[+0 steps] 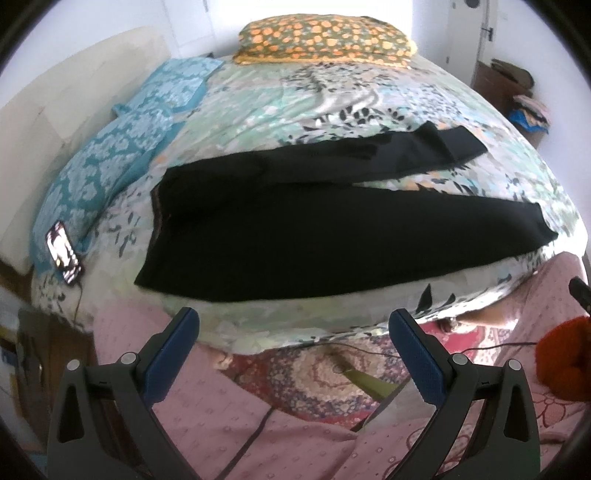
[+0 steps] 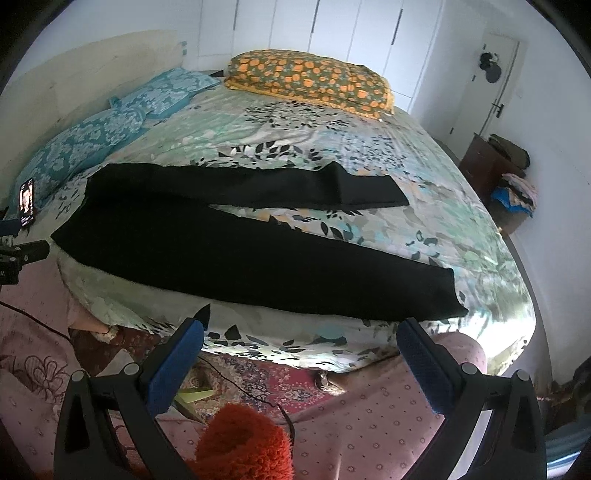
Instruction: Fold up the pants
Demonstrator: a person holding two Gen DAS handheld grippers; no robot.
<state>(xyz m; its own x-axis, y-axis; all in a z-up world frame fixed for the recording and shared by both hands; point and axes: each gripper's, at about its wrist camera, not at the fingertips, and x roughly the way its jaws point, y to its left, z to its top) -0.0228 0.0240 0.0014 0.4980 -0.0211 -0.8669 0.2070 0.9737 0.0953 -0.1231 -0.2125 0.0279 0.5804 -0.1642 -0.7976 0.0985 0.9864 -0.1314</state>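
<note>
The left gripper [image 1: 293,323] and right gripper [image 2: 301,334] are hanging wide apart, holding nothing. The black pants [image 1: 295,236] are lying flat at 12 o'clock on the flowery bed [image 1: 258,110], legs spreading toward 3 o'clock.

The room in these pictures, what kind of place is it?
Most likely a home bedroom: black pants lie spread on a bed with a floral cover, pillows sit at its far side, and tall white wardrobe doors stand behind.

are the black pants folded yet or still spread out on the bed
Spread out. The black pants lie flat on the bed, both legs apart in a V, no fold.
</note>
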